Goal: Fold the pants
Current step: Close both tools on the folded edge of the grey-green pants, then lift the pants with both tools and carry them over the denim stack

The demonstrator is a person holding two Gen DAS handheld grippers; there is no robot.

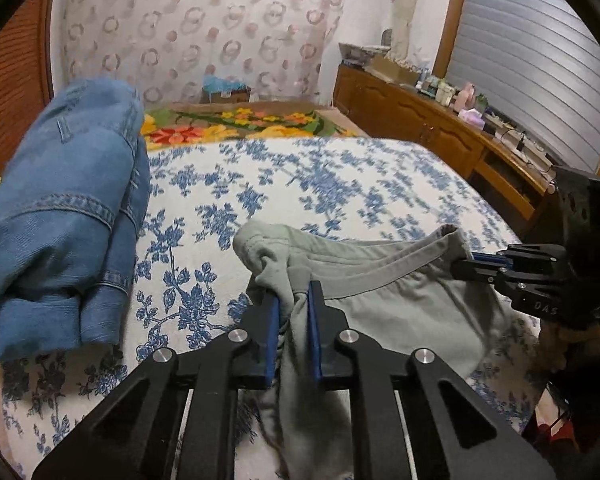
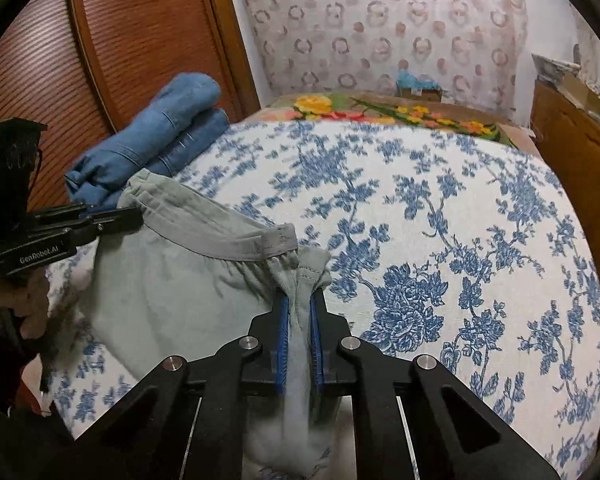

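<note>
Grey pants (image 1: pixel 400 304) hang by their elastic waistband over the bed, also in the right wrist view (image 2: pixel 172 272). My left gripper (image 1: pixel 294 292) is shut on the left end of the waistband, with bunched cloth between its blue pads. My right gripper (image 2: pixel 300 300) is shut on the right end of the waistband. Each gripper shows in the other's view: the right gripper (image 1: pixel 466 264) at the right edge, the left gripper (image 2: pixel 134 214) at the left edge. The waistband is stretched between them. The pant legs drop below the frames, out of sight.
The bed carries a white cover with blue flowers (image 2: pixel 440 240). Folded blue jeans (image 1: pixel 60 216) lie on its left side, near a wooden wardrobe door (image 2: pixel 120 40). A floral blanket (image 1: pixel 240 120) lies at the far end. A wooden dresser (image 1: pixel 440 128) with clutter stands on the right.
</note>
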